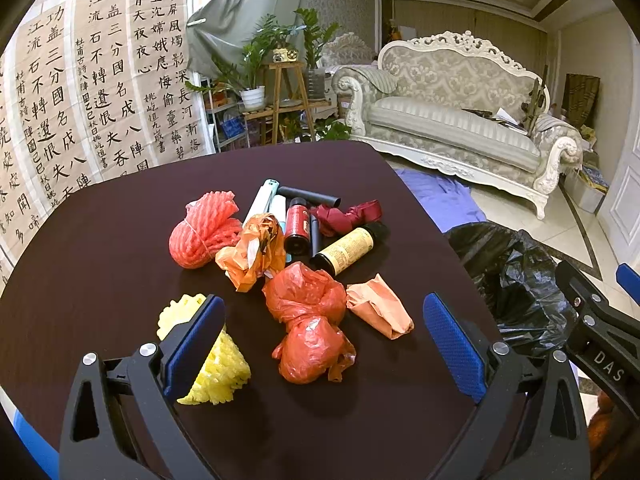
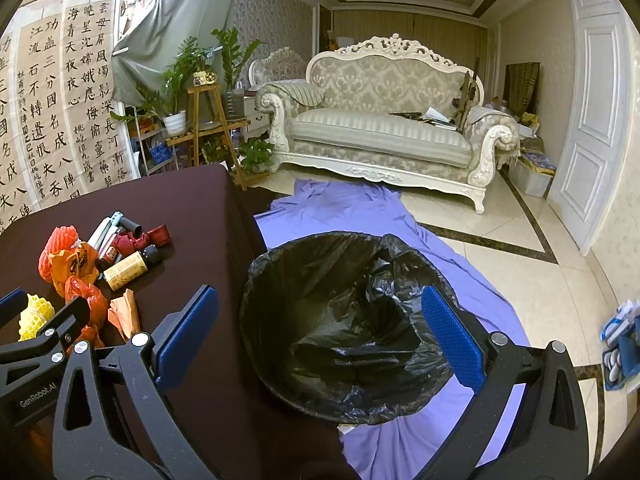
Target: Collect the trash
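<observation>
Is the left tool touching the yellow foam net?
Cannot tell. In the left wrist view, the left tool is open and one finger overlaps the yellow foam net, possibly hovering above it.

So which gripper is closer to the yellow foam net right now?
Left. The left gripper hangs open right over the yellow foam net, one finger partly covering it. The right gripper is open above the bin, off the table.

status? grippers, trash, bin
Left gripper open, empty, above red plastic bag. Right gripper open, empty, over black-lined bin. Trash pile on table, none visible in bin. Nothing blocking.
</observation>
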A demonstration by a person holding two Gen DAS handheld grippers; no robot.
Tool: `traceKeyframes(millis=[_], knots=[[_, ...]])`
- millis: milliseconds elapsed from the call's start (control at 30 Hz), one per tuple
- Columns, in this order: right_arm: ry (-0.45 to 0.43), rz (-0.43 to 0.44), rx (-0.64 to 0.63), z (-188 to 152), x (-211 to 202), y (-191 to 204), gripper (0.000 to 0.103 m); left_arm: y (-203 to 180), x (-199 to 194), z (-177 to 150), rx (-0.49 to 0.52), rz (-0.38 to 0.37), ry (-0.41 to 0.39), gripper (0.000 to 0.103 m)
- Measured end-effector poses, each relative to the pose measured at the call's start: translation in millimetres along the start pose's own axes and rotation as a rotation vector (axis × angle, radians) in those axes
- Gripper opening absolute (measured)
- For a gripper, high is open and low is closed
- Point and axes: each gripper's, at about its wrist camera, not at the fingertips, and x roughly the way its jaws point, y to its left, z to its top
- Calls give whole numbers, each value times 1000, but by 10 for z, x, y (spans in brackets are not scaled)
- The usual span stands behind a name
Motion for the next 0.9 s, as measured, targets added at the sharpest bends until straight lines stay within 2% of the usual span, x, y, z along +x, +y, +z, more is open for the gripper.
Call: traceKeyframes(millis=[900], knots=[[9,-1,0,-16,27,-3,99,10,67,-38,-3,0,9,97]])
